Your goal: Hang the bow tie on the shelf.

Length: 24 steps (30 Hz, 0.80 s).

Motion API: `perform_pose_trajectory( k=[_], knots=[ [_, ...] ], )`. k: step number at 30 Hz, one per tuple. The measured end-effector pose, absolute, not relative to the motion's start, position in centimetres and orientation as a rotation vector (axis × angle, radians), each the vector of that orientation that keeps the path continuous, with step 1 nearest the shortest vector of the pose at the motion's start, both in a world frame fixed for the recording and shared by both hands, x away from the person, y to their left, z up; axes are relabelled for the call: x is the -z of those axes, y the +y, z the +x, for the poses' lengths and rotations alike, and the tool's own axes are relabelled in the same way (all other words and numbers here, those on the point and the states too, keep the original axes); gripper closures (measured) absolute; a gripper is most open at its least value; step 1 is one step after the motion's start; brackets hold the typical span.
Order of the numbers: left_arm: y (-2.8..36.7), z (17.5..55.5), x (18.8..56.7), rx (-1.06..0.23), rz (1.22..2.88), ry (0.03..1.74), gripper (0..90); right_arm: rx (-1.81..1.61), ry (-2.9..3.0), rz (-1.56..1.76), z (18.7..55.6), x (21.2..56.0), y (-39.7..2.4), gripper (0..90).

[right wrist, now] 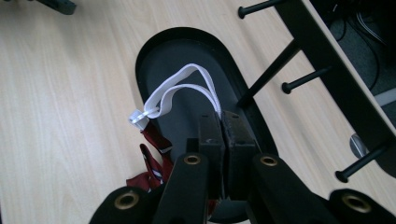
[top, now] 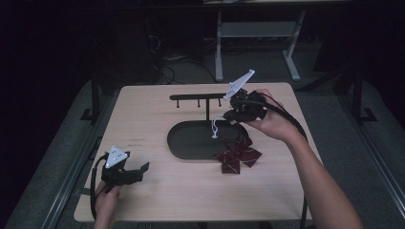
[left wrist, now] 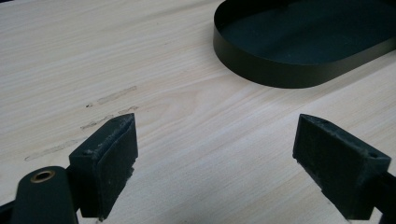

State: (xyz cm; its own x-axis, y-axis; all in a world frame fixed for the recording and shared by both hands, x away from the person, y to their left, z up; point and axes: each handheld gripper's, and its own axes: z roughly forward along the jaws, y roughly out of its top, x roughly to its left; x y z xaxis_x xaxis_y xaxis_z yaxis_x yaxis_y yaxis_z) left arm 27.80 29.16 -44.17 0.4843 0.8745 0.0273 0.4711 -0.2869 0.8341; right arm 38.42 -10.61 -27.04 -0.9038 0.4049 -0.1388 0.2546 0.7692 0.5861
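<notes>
- We are holding the white strap (right wrist: pixel 184 86) of the dark red bow tie (top: pixel 237 156) with our right gripper (top: pixel 235 114). Its fingers (right wrist: pixel 212 140) are pressed tight together on the strap's end.
- The strap is making a loop above the black tray (top: pixel 191 143). A little white clip (right wrist: pixel 138 117) is joining the loop to the bow.
- The bow is half hanging and half lying at the tray's near edge, where the tray meets the surface (top: pixel 157 191).
- We are probably trying to hang the loop on the black rack (top: pixel 198 98). Its pegs (right wrist: pixel 306 79) are sticking out just beside our right gripper.
- To do this well, we should be keeping the pinch tight, so the thin strap is not slipping out.
- We should be lifting slowly until the bow is swinging free of the tray rim, so it is not catching.
- We should be keeping the loop open and sliding it over the round end of one peg, all the way on.
- Only then should we be letting go.
- Our left gripper (top: pixel 136 171) is waiting low over the surface, near the front left corner. Its fingers (left wrist: pixel 109 163) are spread wide and holding nothing.
- It could be coming over to hold the loop open if the strap is twisting.
</notes>
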Motion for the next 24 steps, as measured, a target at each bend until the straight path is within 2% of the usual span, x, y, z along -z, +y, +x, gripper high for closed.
perform_pose_trajectory(
  k=[24],
  knots=[
    [29.2, 27.8, 44.2, -0.633, 1.924, 1.117, 13.6, -0.811, 2.694, 0.563, 41.4, 25.6, -9.3, 87.4]
  ],
)
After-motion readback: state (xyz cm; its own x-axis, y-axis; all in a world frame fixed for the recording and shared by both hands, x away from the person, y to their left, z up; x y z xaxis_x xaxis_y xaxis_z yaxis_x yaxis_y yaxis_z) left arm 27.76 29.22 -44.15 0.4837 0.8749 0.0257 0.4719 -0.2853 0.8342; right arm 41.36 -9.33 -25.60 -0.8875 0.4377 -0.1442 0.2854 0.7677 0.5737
